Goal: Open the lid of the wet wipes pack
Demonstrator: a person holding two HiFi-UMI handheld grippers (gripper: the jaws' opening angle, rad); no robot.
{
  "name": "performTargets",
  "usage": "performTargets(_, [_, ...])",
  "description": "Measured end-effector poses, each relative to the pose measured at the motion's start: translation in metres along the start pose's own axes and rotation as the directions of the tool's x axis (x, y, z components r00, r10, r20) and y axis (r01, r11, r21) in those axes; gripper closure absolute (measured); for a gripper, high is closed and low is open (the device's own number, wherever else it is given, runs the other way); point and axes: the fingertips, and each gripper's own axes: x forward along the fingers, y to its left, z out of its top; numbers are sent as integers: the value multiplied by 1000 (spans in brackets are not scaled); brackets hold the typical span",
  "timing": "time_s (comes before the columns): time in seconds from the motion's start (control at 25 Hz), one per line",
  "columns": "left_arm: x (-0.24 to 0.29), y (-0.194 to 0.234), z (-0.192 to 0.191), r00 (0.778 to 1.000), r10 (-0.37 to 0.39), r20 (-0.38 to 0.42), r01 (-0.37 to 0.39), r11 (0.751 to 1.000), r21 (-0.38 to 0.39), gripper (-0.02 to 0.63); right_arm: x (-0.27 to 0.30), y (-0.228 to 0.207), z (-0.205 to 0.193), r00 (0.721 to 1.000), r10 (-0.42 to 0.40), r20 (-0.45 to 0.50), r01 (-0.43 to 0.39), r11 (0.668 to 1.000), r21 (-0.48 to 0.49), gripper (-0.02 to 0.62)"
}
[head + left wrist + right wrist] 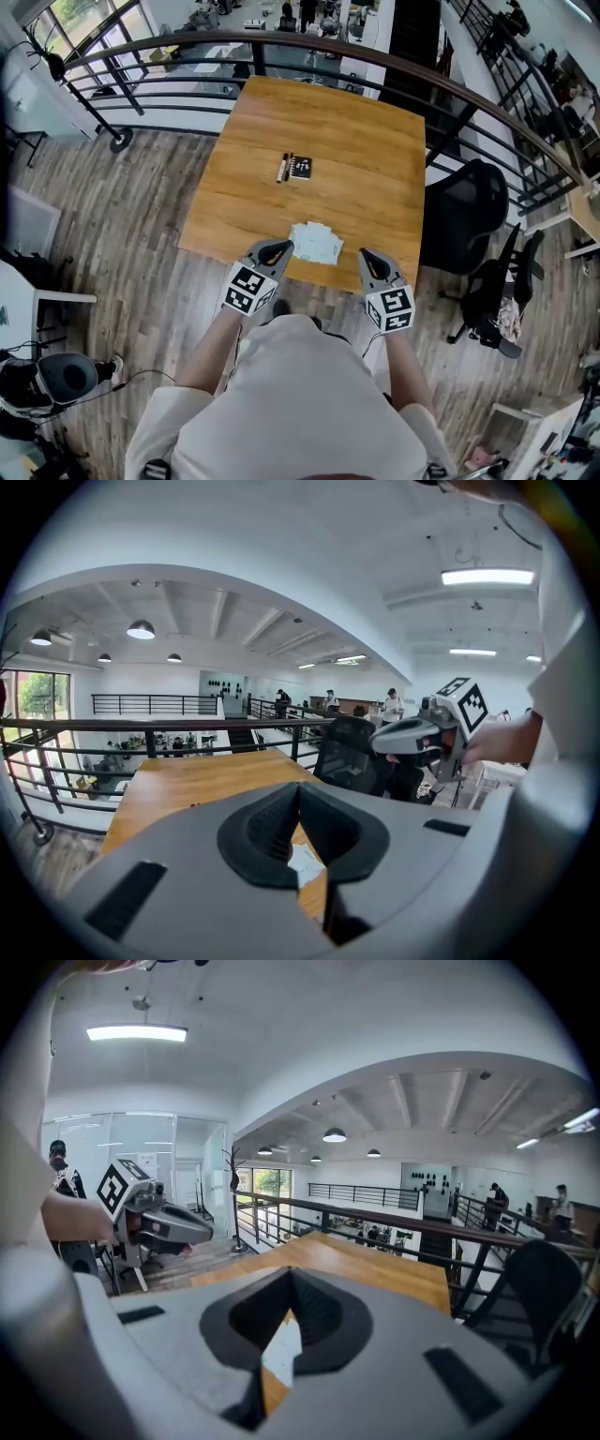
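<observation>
The white wet wipes pack lies flat near the front edge of the wooden table, with its lid down as far as I can tell. My left gripper hangs just left of the pack over the table's edge, jaws shut and empty. My right gripper is a little right of the pack, also shut with nothing in it. In the left gripper view, the pack shows through the gap under the closed jaws. The right gripper view shows the pack the same way. Neither gripper touches the pack.
A pen and a small black card lie at the table's middle. A black office chair stands to the right. A dark metal railing curves round the far side, and wooden flooring surrounds the table.
</observation>
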Motion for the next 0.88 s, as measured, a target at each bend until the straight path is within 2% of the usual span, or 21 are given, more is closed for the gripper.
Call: performTargets(0.88, [0,14,-4,1000,19,-6,-20,1000,-14,612,12,-3,3,1000,21,1,-21,1000,6,594])
